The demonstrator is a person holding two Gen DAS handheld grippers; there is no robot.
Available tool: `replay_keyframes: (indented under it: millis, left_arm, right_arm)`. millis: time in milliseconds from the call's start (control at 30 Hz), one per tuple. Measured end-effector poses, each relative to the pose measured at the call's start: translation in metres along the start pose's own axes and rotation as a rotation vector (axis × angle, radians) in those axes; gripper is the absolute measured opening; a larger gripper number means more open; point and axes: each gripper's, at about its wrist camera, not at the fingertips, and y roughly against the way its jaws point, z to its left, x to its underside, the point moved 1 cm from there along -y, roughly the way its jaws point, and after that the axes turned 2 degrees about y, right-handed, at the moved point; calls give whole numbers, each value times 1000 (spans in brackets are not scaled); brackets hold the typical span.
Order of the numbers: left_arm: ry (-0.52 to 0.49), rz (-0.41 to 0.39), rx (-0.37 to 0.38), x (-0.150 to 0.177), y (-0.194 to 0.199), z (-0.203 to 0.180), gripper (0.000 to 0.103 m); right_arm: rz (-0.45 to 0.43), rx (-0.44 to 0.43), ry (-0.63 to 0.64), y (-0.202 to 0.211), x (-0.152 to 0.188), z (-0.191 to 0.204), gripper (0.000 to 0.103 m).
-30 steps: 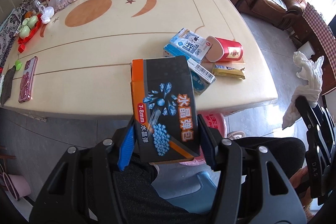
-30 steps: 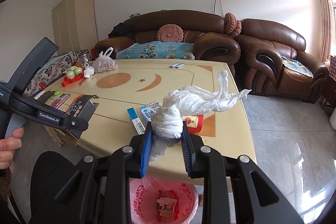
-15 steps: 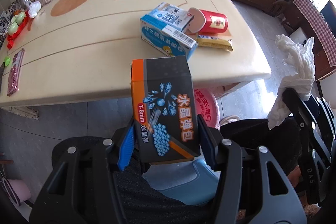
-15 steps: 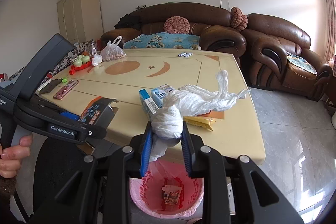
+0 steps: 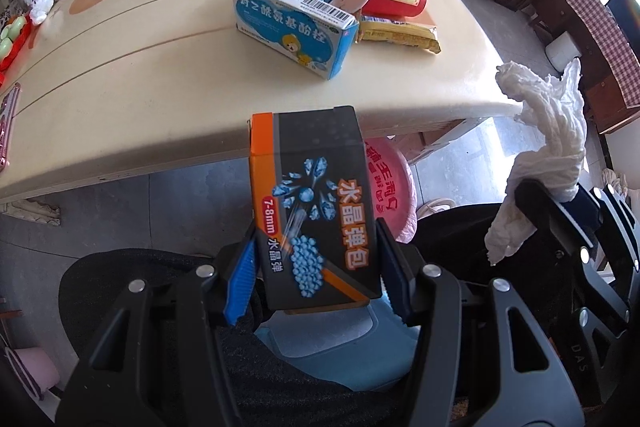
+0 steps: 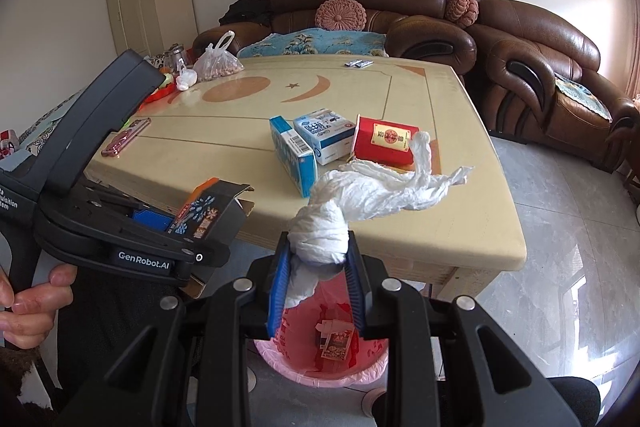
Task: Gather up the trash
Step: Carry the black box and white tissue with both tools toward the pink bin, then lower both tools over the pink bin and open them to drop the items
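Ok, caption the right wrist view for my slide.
Right tool holds a crumpled white tissue above the pink trash bin; left tool carries a dark box alongside.

Pink plastic trash bin [image 5: 390,187] half hidden behind dark printed cardboard box [image 5: 314,203]; pink phone [image 5: 6,131] cut off at frame edge.
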Motion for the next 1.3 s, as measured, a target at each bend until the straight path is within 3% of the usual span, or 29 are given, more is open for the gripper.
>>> replay_keyframes:
  millis: [233, 767, 1300]
  left_arm:
    - [-11, 59, -10, 0, -31, -3, 54]
    - [-8, 111, 17, -2, -82, -2, 54]
    - [63, 216, 47, 7, -140, 24, 54]
  right_arm:
    - [61, -14, -29, -21, 13, -8, 26]
    - [203, -37, -73, -70, 39, -23, 26]
    - [359, -64, -131, -132, 78, -35, 26]
